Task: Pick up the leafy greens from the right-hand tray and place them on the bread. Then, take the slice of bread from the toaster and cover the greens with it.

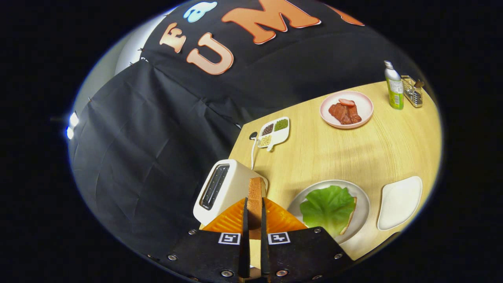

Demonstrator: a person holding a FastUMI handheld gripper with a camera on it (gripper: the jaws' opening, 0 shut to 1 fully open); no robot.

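A: Bread slice (255, 196) — where is it held?
B: Upright, clamped between the nearly closed tongs (254, 224), beside the toaster (220, 188) at nine o'clock.
A: And the leafy greens (328, 208)?
B: Laid on the plate (363, 212) at three o'clock, on the tabletop (353, 153).

A pale wood-grain tabletop (353, 153) is set against a black cloth wall (157, 129), which hangs in folds behind and beside it. Beyond the cloth's far edge, a light grey wall (129, 51) and bright lamps (72, 124) are seen.
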